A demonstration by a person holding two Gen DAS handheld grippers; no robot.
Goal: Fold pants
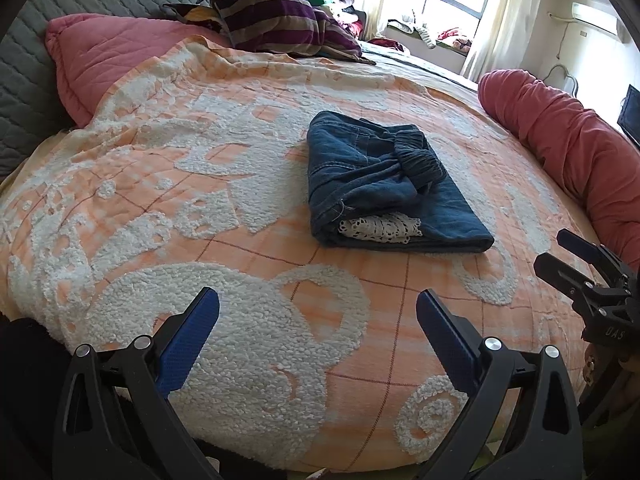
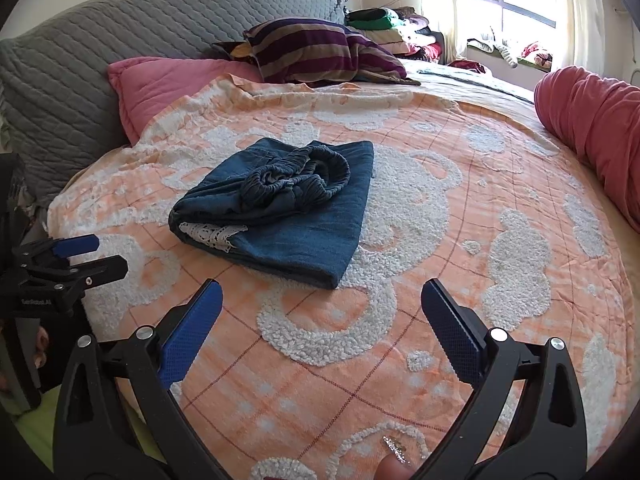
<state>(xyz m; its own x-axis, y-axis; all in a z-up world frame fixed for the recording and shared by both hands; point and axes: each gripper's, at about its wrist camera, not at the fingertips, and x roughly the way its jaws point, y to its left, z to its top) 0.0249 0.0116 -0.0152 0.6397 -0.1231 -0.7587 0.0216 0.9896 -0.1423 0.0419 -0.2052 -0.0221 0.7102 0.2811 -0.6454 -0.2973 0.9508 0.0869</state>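
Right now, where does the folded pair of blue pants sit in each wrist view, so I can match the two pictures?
Left wrist: blue pants lie right of centre on the orange bedspread, beyond the open left gripper.
Right wrist: the pants lie left of centre, ahead of the open right gripper.
Shared landmark: the striped purple pillow at the head of the bed.
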